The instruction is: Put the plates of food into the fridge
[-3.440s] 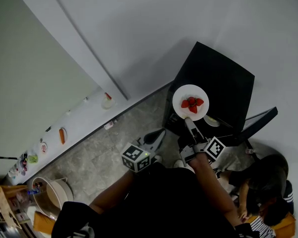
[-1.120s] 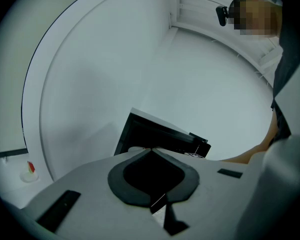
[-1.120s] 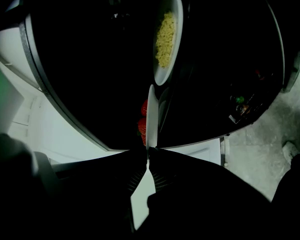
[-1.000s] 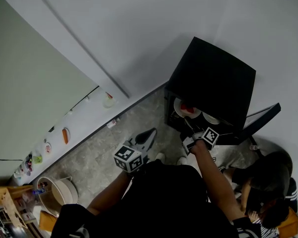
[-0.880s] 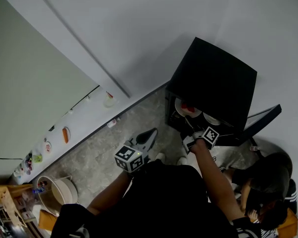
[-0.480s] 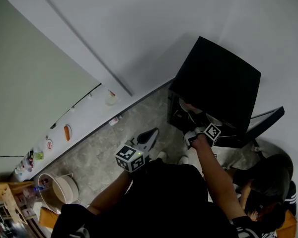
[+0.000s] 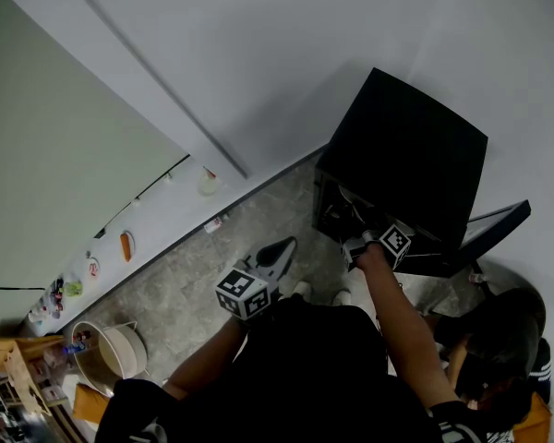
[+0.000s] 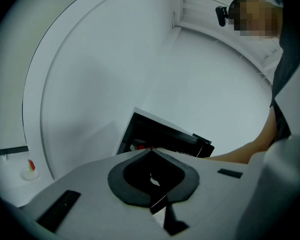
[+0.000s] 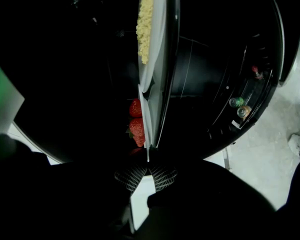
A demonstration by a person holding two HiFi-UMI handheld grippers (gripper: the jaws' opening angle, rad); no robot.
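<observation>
Right gripper [image 9: 148,170] jaws are being pressed together on the near rim of the white plate [image 9: 145,115], with the ribbed pads pinching its thin edge. Strawberries [image 9: 136,126] are being carried on this plate, which is being held inside the dark cavity of the black fridge [image 7: 406,155]. In the right gripper view the plate is being seen edge-on, since the camera is being held rolled. It is being kept close against the shelf [image 9: 171,59], though in the darkness it cannot be told whether it is resting there. Just beyond it, deeper on the same shelf, a second plate [image 9: 159,39] of yellow crumbly food [image 9: 145,24] is being shown, its rim seemingly overlapped by the strawberry plate. Small bottles [image 9: 237,106] are being kept in the rack of the open fridge door [image 7: 494,229].

In the head view, the right gripper [image 7: 365,243] is being reached into the fridge opening. Left gripper [image 8: 151,151] jaws are being kept pressed together on nothing, and that gripper [image 7: 275,255] is being held above the grey floor [image 7: 194,284], well apart from the fridge. Along the white ledge [image 7: 157,215] at the left, several small food items are being displayed.
</observation>
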